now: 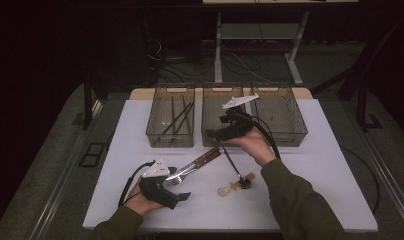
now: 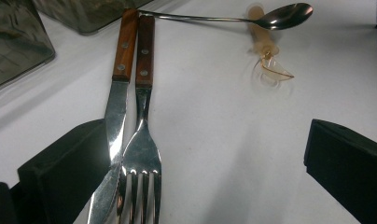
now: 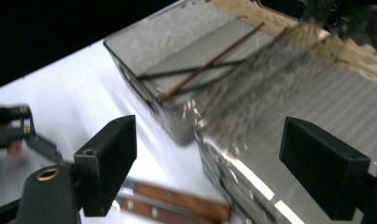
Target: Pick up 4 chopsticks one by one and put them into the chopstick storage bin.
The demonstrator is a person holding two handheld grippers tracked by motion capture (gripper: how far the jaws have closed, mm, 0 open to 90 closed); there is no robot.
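Observation:
A knife (image 1: 192,165) and a fork (image 1: 200,161) with wooden handles lie side by side on the white table (image 1: 315,165). My left gripper (image 1: 180,196) rests on the table at their tips, open. In the left gripper view the knife blade (image 2: 113,140) and the fork head (image 2: 142,158) lie between the wide-apart jaws of that gripper (image 2: 210,158), the blade against the left jaw. My right gripper (image 1: 215,134) hangs open and empty over the front edge of the middle bin (image 1: 210,107). In its own view the right gripper (image 3: 217,163) looks down on two bins.
Three clear bins stand in a row at the back; the left bin (image 1: 157,112) holds chopsticks (image 3: 205,67). A metal spoon (image 2: 284,16) and a clear plastic spoon (image 2: 270,65) lie right of the knife and fork. The table's front right is bare.

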